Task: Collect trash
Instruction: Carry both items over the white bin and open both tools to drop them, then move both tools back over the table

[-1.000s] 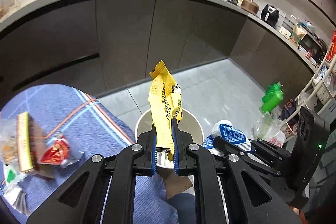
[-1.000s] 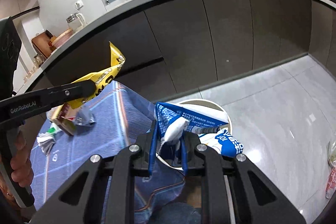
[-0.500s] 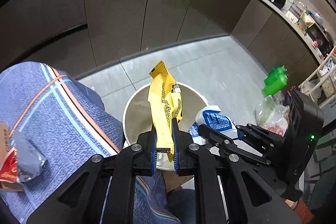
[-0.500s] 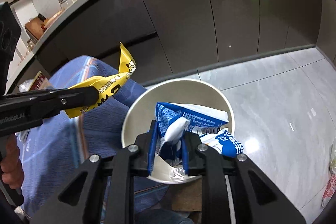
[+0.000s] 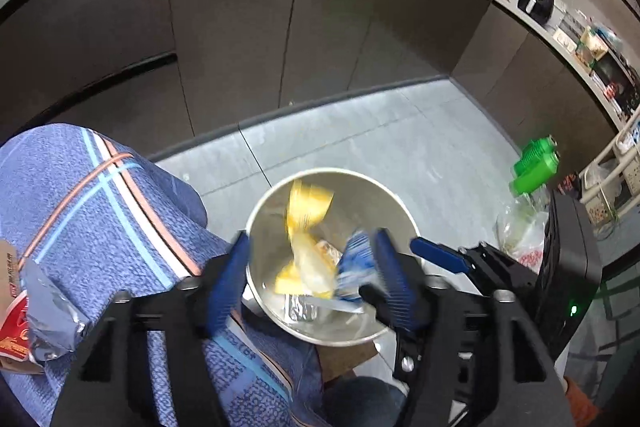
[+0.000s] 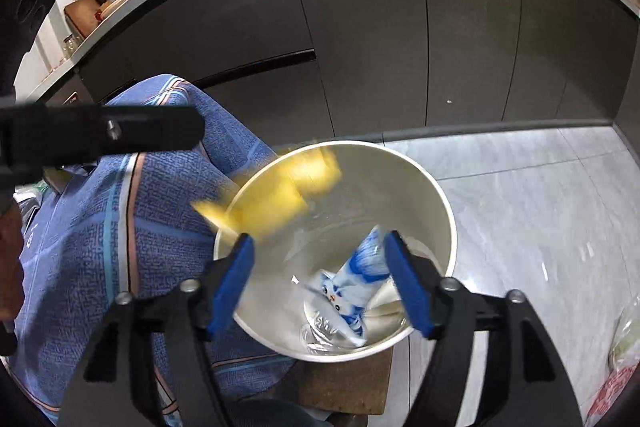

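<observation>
Crumpled yellow snack wrapper [image 5: 306,251] and blue-white pouch [image 6: 352,287] are dropping, blurred, into the round white bin [image 6: 440,203]; we are holding left gripper [image 5: 310,283] and right gripper [image 6: 320,287] just-opened, empty, above it.

Two handheld grippers were in view, the left gripper [image 5: 310,273] and the right gripper [image 6: 320,277], each with two blue-padded fingers. One white round bin [image 6: 440,203] stood below them. Two wrappers were dropping into it: one yellow wrapper [image 5: 306,223] and one blue-and-white wrapper [image 6: 356,277]. One blue checked cloth [image 5: 100,211] lay beside the bin. Two green bottles [image 5: 534,167] stood on the floor
</observation>
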